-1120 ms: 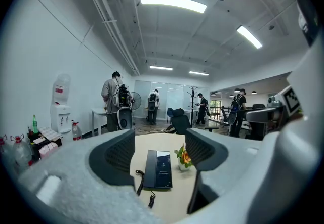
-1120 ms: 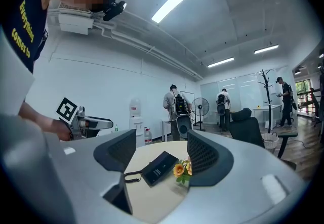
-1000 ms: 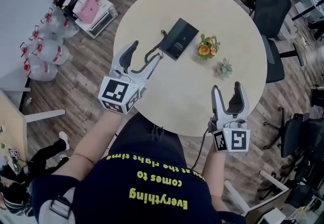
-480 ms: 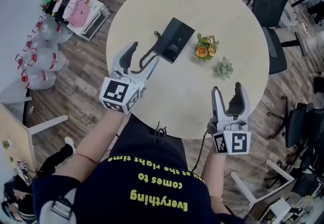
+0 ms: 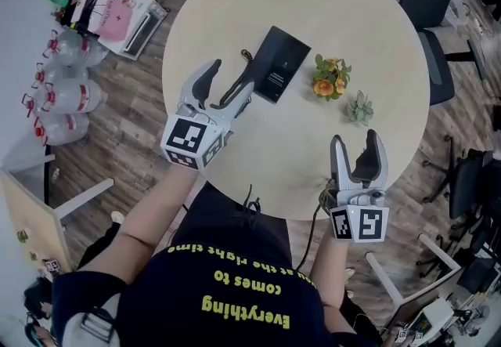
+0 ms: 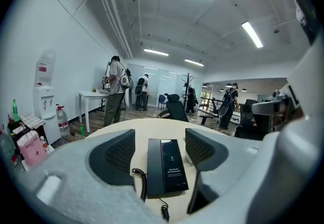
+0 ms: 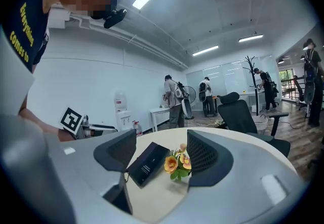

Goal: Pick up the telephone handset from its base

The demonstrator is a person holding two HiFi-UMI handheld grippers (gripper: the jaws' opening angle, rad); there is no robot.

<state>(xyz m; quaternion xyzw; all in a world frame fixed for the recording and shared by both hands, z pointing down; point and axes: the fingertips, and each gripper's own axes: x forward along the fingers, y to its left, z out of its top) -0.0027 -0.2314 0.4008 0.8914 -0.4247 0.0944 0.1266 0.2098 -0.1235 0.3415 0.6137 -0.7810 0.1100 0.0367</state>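
Left tool [image 5: 228, 84] — jaws apart — faces handset [image 6: 154, 167] just ahead.

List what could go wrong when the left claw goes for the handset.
The coiled cord lies between the open left claw and the handset; it may snag or get pinched. The handset sits flush in the telephone base, so the claw might grip both and drag the base. A dragged base could knock the flowers beside it.
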